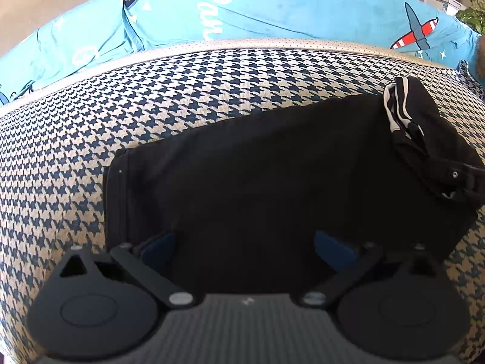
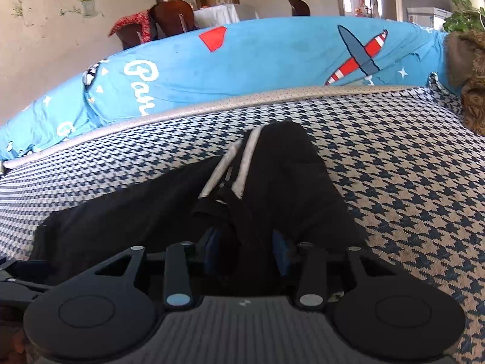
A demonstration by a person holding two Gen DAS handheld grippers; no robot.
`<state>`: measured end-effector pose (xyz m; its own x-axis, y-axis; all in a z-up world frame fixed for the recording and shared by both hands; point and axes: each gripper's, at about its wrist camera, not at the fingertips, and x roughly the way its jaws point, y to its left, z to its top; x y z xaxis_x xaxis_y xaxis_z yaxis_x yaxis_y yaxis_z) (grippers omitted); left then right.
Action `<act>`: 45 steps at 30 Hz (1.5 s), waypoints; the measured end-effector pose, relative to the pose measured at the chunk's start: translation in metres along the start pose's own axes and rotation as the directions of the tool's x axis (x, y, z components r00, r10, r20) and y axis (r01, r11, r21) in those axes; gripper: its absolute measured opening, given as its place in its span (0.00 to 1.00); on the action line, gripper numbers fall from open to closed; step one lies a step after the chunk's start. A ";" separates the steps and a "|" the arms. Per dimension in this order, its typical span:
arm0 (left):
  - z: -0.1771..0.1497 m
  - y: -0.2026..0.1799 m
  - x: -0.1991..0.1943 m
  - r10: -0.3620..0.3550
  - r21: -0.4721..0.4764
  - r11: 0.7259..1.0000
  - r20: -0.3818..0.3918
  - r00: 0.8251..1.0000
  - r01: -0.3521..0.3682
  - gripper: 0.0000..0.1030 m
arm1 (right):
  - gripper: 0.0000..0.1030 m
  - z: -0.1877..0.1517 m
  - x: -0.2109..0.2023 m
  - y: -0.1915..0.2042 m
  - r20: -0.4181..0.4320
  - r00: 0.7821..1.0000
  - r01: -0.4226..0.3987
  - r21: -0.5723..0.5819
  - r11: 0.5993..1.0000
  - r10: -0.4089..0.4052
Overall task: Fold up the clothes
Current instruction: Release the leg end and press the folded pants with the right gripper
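A black garment (image 1: 272, 176) lies spread on a houndstooth cushion (image 1: 121, 115). My left gripper (image 1: 244, 247) hovers low over its near edge, open, with blue pads (image 1: 159, 248) wide apart on either side of the cloth. At the right end the garment's white-striped part (image 1: 397, 106) is bunched and lifted by my right gripper, whose black tip (image 1: 454, 179) enters from the right. In the right wrist view my right gripper (image 2: 245, 251) is shut on a raised fold of the black garment (image 2: 282, 176), white stripes (image 2: 239, 163) running up from the fingers.
The houndstooth cushion (image 2: 409, 166) has a grey piped back edge (image 2: 212, 106). Behind it lies a blue printed cover (image 2: 257, 60) with a plane design. A brown furry item (image 2: 466, 69) sits at the far right. Chairs and a table (image 2: 169, 18) stand beyond.
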<state>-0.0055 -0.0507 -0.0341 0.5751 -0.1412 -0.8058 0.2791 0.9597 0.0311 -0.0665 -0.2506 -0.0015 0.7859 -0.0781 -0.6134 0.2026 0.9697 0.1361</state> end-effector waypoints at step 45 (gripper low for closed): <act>-0.025 0.121 -0.013 -0.037 -0.312 0.950 -0.052 0.998 0.019 0.83 | 0.43 -0.095 -0.040 0.166 -0.159 0.895 -0.423 -0.603 0.676 0.418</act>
<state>0.0014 0.0736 -0.0349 0.5235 -0.1637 -0.8361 0.0357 0.9847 -0.1705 -0.1203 -0.0649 -0.0283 0.6947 0.3719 -0.6157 -0.5478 0.8283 -0.1178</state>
